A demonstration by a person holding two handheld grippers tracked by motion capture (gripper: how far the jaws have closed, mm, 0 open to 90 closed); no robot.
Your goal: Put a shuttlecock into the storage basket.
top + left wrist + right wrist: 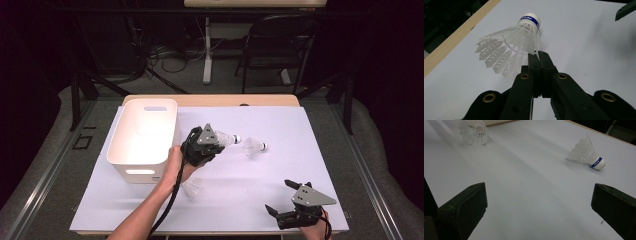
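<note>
While the left gripper [539, 56] pinches the shuttlecock [510, 47] by its skirt, we keep that pinch gentle. We carry it level to the bin [142, 137]; the right gripper [281, 197] waits, jaws spread.

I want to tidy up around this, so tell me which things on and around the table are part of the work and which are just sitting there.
Part of the work:
left gripper, shut on a shuttlecock
white bin
shuttlecock lying mid-table
shuttlecock near the forearm
right gripper, open

Just sitting there:
folding chair
cables on the floor
</note>
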